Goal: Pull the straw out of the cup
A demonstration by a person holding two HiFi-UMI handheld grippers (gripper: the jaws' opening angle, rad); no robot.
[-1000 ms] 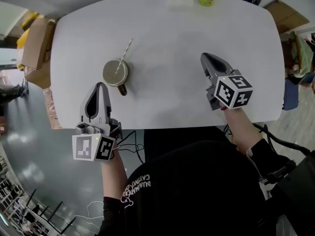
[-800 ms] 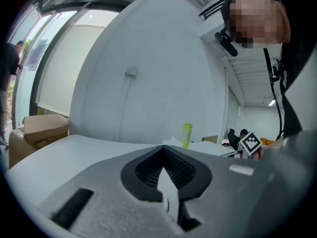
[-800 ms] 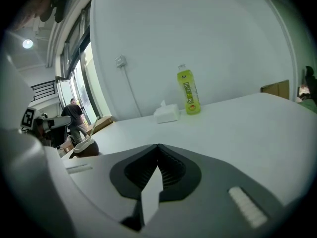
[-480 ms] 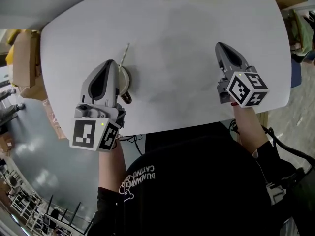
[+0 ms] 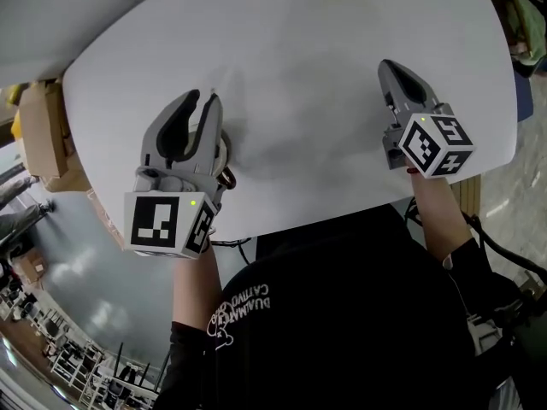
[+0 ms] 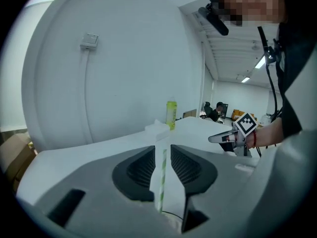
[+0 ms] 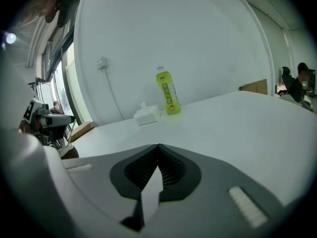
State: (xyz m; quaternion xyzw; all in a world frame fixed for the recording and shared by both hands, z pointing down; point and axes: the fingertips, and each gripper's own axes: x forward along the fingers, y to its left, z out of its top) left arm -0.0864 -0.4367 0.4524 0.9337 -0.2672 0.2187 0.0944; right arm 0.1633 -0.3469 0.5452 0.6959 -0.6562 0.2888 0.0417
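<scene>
In the left gripper view a white straw with green stripes (image 6: 160, 180) stands up out of the cup's rim (image 6: 171, 215). My left gripper (image 6: 161, 148) is open around it: its jaws have just been opening, and the straw stands in the gap without either pad pressing on it. From the head view the left gripper (image 5: 203, 99) covers most of the cup (image 5: 225, 156), whose dark handle shows at its near right. My right gripper (image 5: 395, 67) hovers over the white table (image 5: 308, 84) far to the right, shut with nothing in it (image 7: 158, 146).
A yellow-green bottle (image 7: 167, 97) and a white tissue box (image 7: 146, 115) stand at the table's far edge, against a white wall. Cardboard boxes (image 5: 38, 135) sit on the floor off the table's left edge. The table's near edge runs just under both grippers.
My left gripper has moved forward from the table's near edge onto the cup and now hides it. Its jaws went from shut to open around the straw. The right gripper shifted slightly.
</scene>
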